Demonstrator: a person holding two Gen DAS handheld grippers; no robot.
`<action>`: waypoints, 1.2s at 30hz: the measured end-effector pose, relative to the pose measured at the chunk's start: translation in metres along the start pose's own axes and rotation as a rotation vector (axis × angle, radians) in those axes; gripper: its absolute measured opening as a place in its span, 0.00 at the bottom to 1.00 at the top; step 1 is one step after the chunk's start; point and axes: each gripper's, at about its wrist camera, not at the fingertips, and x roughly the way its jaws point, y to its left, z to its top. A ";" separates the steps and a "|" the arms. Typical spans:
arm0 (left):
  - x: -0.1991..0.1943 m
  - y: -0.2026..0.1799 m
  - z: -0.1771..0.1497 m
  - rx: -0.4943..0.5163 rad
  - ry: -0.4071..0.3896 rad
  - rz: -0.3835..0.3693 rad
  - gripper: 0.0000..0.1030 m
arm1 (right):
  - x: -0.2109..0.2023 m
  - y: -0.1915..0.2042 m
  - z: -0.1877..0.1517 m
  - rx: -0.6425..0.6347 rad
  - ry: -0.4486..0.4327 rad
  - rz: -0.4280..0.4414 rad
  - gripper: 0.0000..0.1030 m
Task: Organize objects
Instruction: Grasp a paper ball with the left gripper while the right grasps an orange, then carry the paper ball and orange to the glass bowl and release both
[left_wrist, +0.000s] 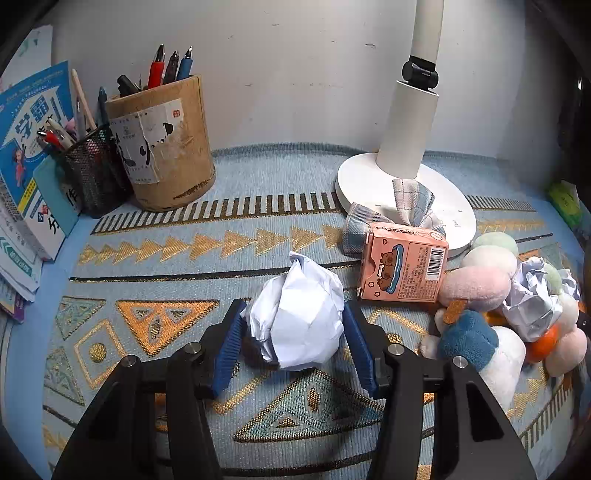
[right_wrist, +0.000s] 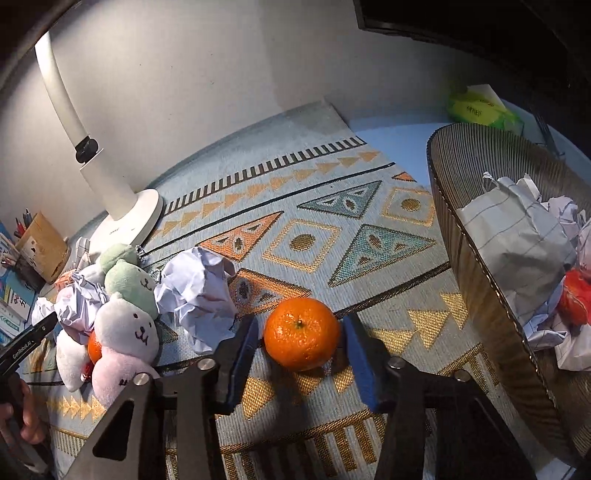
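Pinching a crumpled paper ball (left_wrist: 299, 314), the left gripper (left_wrist: 293, 314) presses both sides; the right gripper (right_wrist: 301, 336) brackets a tangerine (right_wrist: 301, 334), narrow gaps showing.

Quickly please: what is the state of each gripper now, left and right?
Left gripper: closed on the crumpled paper ball.
Right gripper: around the orange, small gaps at both jaws; not gripping yet.

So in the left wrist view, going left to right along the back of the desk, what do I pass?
Books → black mesh pen cup → round brown pen holder → white lamp → green packet at the far right edge.
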 end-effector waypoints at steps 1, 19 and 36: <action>-0.004 0.000 -0.001 -0.002 -0.007 0.002 0.48 | 0.000 0.001 0.000 0.003 -0.002 0.006 0.36; -0.145 -0.095 -0.141 -0.005 -0.032 -0.228 0.48 | -0.114 0.037 -0.117 -0.377 -0.030 0.280 0.35; -0.147 -0.134 -0.173 0.063 -0.006 -0.230 0.48 | -0.106 0.021 -0.147 -0.383 0.033 0.270 0.57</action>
